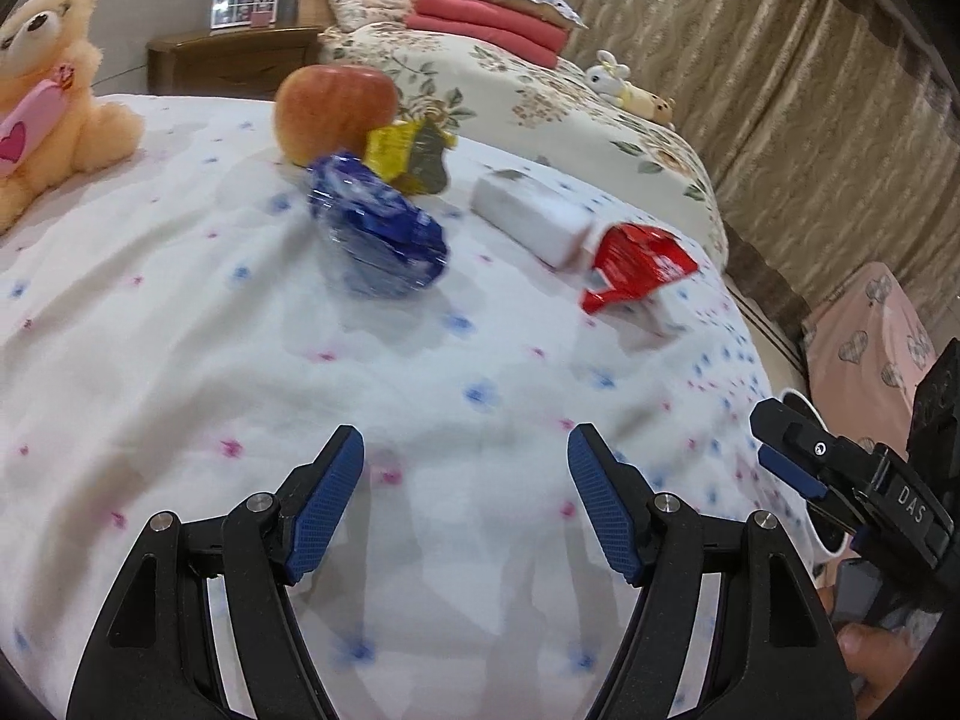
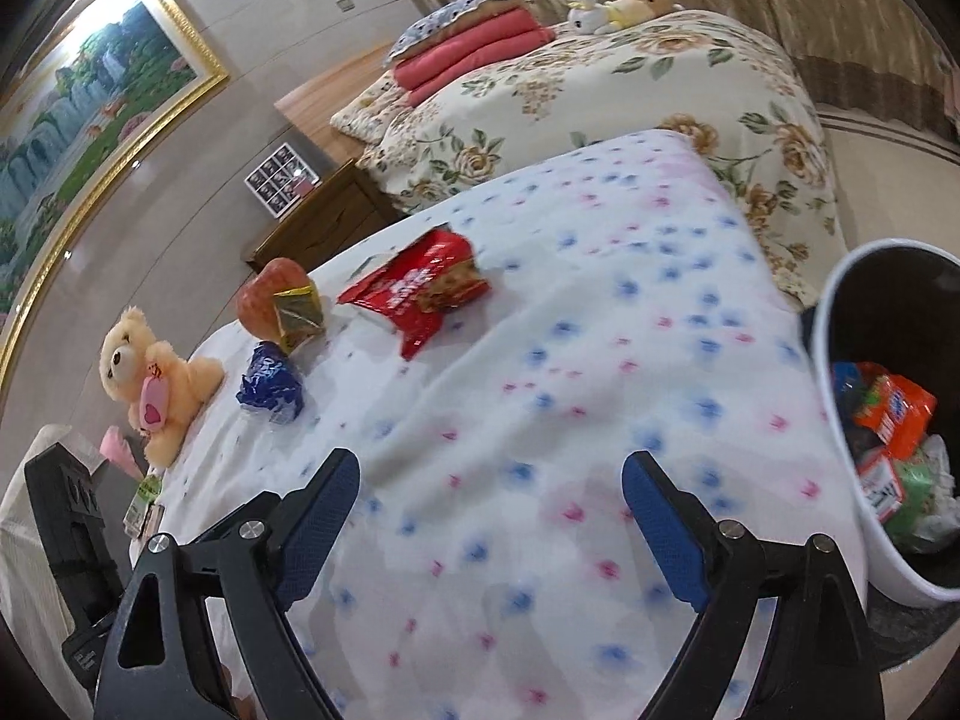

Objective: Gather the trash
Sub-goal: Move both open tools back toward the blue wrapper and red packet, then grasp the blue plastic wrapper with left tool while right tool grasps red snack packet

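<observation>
Wrappers on the bed [image 1: 180,312]: blue wrapper [image 1: 378,234] lies ahead of the empty, spread left hand-held gripper [image 1: 465,501]; red wrapper [image 2: 420,294] far-left of the wide-apart right hand-held gripper [image 2: 489,525]; bin [image 2: 840,312] right.

Glossy crinkled foil wrappers [image 1: 377,234] (blue, red) on soft cloth bedspread [image 1: 240,396].
</observation>
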`<state>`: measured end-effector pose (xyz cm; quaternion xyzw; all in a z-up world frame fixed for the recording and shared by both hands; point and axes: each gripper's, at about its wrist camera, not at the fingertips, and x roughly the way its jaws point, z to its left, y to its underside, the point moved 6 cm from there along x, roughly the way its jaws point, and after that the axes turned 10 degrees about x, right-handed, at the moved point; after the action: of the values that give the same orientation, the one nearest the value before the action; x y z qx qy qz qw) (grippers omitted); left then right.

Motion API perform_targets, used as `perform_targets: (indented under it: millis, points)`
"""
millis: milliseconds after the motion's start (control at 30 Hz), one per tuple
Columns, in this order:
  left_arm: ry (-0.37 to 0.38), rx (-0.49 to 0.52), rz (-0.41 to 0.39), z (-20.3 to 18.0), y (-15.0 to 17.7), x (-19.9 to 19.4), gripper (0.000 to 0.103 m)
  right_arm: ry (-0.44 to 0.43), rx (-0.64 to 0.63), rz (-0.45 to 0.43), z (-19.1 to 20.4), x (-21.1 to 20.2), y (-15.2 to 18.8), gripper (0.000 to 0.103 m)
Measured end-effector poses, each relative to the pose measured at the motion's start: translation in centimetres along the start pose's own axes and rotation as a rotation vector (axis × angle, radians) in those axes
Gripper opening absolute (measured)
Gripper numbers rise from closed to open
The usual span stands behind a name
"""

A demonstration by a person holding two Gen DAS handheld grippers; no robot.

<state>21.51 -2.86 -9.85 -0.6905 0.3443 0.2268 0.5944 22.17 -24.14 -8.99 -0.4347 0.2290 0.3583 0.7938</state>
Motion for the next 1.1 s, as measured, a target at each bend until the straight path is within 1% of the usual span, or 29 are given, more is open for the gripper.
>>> perform_targets:
  millis: [267, 700, 867, 967, 1033, 1067, 1100]
  points:
    - [-0.029, -0.021, -0.008, 2.2, -1.7, 0.9, 0.074, -0.010, -0.046, 0.009, 2.2, 2.5, -0.9, 0.091]
    - [-0.050, -0.046, -0.024, 3.9, -5.9, 3.7, 0.075, -0.001, -0.067, 0.022, 3.6, 6.5, -3.4, 0.090]
    - [-0.069, -0.063, -0.028, 4.4, -6.7, 4.5, 0.075, 0.009, -0.084, 0.017, 4.0, 7.9, -4.3, 0.088]
    - [-0.078, -0.083, -0.024, 4.8, -6.6, 5.0, 0.075, 0.027, -0.096, 0.010, 4.1, 8.5, -4.7, 0.078]
    - [-0.081, -0.088, -0.021, 5.2, -6.4, 5.2, 0.074, 0.042, -0.090, -0.005, 3.9, 8.5, -4.9, 0.065]
    - [-0.079, -0.091, -0.021, 5.3, -6.3, 5.3, 0.068, 0.046, -0.088, -0.010, 3.7, 8.5, -5.0, 0.060]
    - [-0.073, -0.095, -0.018, 5.4, -6.2, 5.3, 0.057, 0.048, -0.085, -0.010, 3.5, 8.6, -5.0, 0.048]
